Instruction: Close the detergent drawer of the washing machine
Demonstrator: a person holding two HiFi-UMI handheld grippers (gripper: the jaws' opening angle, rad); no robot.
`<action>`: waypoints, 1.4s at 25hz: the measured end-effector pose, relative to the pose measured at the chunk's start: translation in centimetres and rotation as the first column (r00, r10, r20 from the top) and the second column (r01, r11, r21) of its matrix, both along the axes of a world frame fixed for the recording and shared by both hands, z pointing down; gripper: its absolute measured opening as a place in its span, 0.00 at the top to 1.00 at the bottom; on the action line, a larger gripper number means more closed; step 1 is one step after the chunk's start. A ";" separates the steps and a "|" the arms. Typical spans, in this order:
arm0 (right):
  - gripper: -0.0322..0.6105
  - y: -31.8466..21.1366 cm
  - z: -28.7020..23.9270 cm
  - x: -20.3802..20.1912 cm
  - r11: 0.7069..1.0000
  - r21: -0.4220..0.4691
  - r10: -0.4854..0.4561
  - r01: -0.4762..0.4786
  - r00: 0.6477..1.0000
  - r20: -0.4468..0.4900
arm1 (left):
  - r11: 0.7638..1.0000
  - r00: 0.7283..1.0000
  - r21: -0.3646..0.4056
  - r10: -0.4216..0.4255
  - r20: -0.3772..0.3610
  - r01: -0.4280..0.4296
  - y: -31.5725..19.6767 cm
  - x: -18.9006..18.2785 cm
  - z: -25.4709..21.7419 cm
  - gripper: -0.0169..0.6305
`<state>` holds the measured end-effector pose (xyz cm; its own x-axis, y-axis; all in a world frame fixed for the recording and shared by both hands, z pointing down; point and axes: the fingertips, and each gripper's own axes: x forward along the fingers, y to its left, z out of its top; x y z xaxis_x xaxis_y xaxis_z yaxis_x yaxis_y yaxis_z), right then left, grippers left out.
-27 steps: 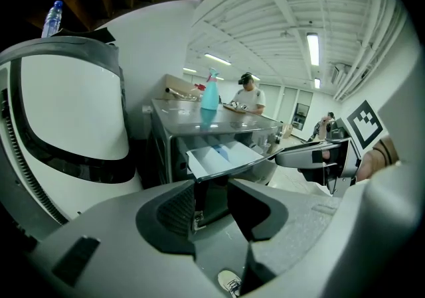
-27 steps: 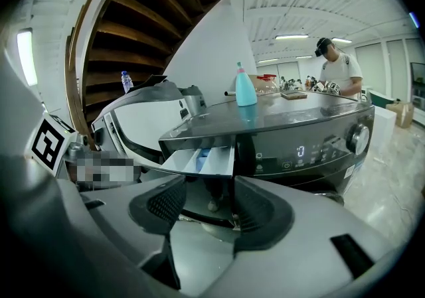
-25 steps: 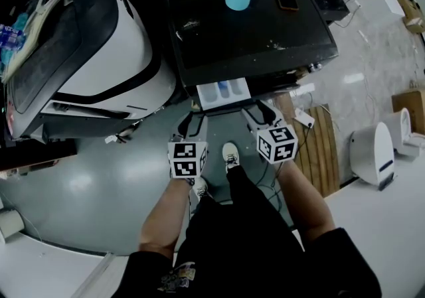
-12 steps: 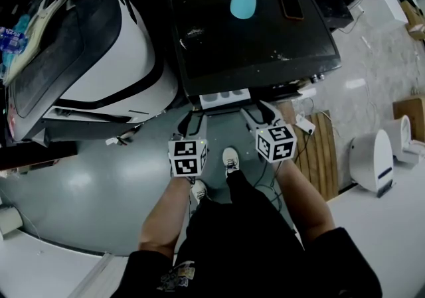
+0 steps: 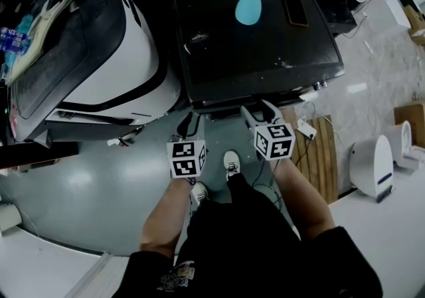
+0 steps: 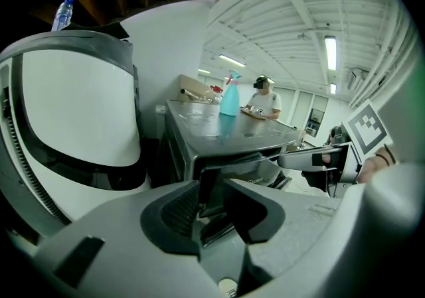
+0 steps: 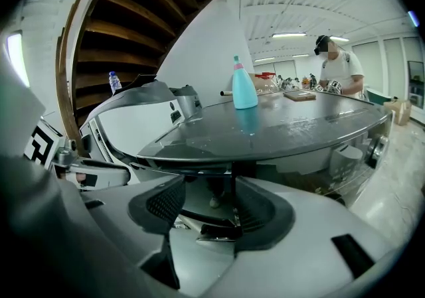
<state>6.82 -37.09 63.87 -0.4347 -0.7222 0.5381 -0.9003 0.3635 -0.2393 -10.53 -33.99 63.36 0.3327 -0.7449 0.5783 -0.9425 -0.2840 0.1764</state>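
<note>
The dark washing machine (image 5: 259, 44) stands ahead of me. Its detergent drawer (image 5: 224, 113) is pushed in, and only a thin pale strip shows under the front lip. My left gripper (image 5: 186, 122) is at the machine's front, just left of the drawer. Its jaws have just been closing but still stand apart, with nothing gripped; the left gripper view shows the machine's corner (image 6: 199, 157) through the gap (image 6: 211, 197). My right gripper (image 5: 257, 111) is just right of the drawer, open and empty, under the top's edge (image 7: 265, 144).
A teal spray bottle (image 5: 247, 1) and a phone (image 5: 293, 8) lie on the machine's top. A large white and black appliance (image 5: 99, 58) stands close on the left. A wooden pallet (image 5: 319, 144) and a white device (image 5: 375, 160) are on the right. My shoes (image 5: 230, 160) are below the grippers.
The drawer, out with its white compartments showing a second ago, has slid into the machine. Both grippers have moved forward toward the machine's front with it.
</note>
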 end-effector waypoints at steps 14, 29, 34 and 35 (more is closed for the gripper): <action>0.58 -0.9 0.3 -0.2 0.988 -0.054 0.149 -0.148 0.989 0.022 | 1.000 1.000 0.023 0.003 -0.013 -0.002 0.7 -1.8 -1.6 0.82; 0.95 1.0 -3.5 -0.7 0.990 0.015 0.140 -0.142 0.984 0.110 | 0.994 0.994 0.084 0.078 -0.083 -0.071 4.9 -3.5 -5.9 0.97; 0.95 4.0 -7.3 -4.8 0.995 0.099 -0.012 -0.011 0.974 0.227 | 0.989 0.985 0.123 0.094 -0.147 -0.076 7.6 -4.7 -8.3 0.97; 0.95 4.8 -8.2 -5.7 0.993 0.119 -0.043 0.016 0.971 0.234 | 0.987 0.982 0.135 0.104 -0.155 -0.083 8.3 -4.9 -8.8 0.97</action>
